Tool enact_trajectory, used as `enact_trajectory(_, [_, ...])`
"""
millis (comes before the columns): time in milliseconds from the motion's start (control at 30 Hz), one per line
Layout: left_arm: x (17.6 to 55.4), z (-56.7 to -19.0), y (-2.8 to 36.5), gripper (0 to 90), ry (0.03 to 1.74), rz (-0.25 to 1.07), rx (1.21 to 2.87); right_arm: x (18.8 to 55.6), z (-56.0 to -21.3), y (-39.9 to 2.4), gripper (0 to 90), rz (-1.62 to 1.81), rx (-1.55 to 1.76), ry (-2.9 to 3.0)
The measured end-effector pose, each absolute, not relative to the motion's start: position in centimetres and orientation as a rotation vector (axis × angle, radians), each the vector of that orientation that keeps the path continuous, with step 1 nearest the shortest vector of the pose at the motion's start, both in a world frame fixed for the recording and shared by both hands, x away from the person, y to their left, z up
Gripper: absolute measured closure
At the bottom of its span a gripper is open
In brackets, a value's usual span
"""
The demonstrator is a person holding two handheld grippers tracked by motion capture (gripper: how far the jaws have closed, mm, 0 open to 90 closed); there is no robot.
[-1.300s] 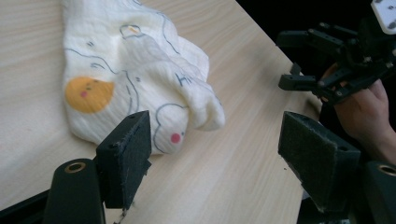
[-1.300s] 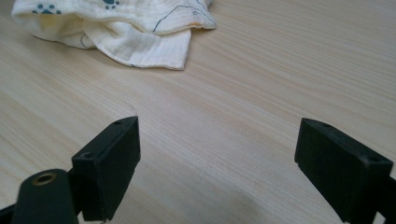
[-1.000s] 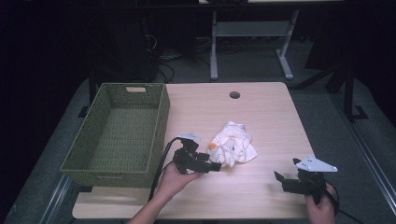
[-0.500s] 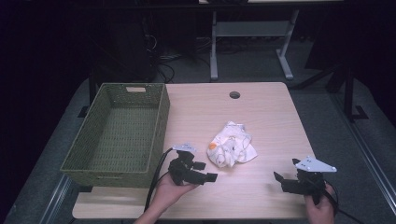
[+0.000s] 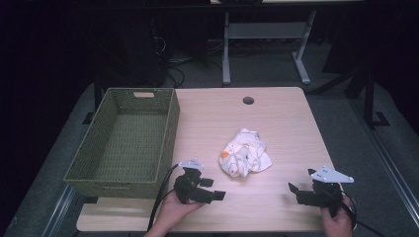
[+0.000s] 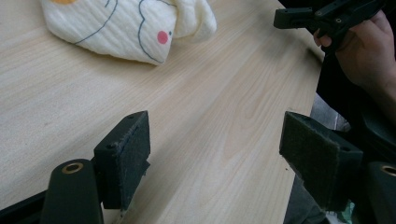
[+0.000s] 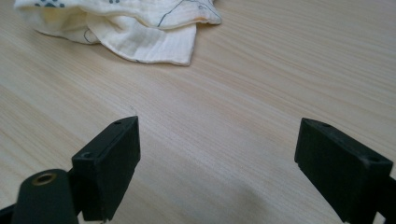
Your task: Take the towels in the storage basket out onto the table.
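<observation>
Pale wood grain covers the desk (image 5: 276, 123), which fills the middle of the high view. On it, just below centre, lies a crumpled cream cloth (image 5: 243, 158) printed with thin dark lines and small orange and pink spots. It rests flat on the wood, touching neither tool.

My left gripper (image 5: 210, 190) sits in the lower centre-left of the high view, near the cloth's lower left edge but apart from it. Its jaws stand wide with nothing between them; in the left gripper view the cloth (image 6: 126, 25) lies in the upper left of the frame, well ahead of the pads.

My right gripper (image 5: 302, 185) is at the lower right of the high view, farther from the cloth. Its jaws also stand wide and bare; in the right gripper view a corner of the cloth (image 7: 140, 32) lies at the upper left.

A green woven basket (image 5: 168, 133) occupies the left side of the desk, beside my left hand (image 5: 173, 215).
</observation>
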State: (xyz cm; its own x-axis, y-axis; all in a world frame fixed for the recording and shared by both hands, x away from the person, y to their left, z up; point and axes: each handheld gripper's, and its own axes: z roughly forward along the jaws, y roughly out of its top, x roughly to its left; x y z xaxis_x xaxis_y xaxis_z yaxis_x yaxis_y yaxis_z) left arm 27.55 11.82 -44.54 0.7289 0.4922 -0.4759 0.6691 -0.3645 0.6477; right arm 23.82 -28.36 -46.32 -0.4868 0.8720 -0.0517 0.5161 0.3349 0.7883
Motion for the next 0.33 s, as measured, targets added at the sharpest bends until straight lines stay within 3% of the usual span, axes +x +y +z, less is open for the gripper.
enact_trajectory(333, [27.57,-44.64,11.4,23.9,0.86,-0.25,2.044,23.82,-46.6,-28.61,13.9,1.013,1.214,2.132])
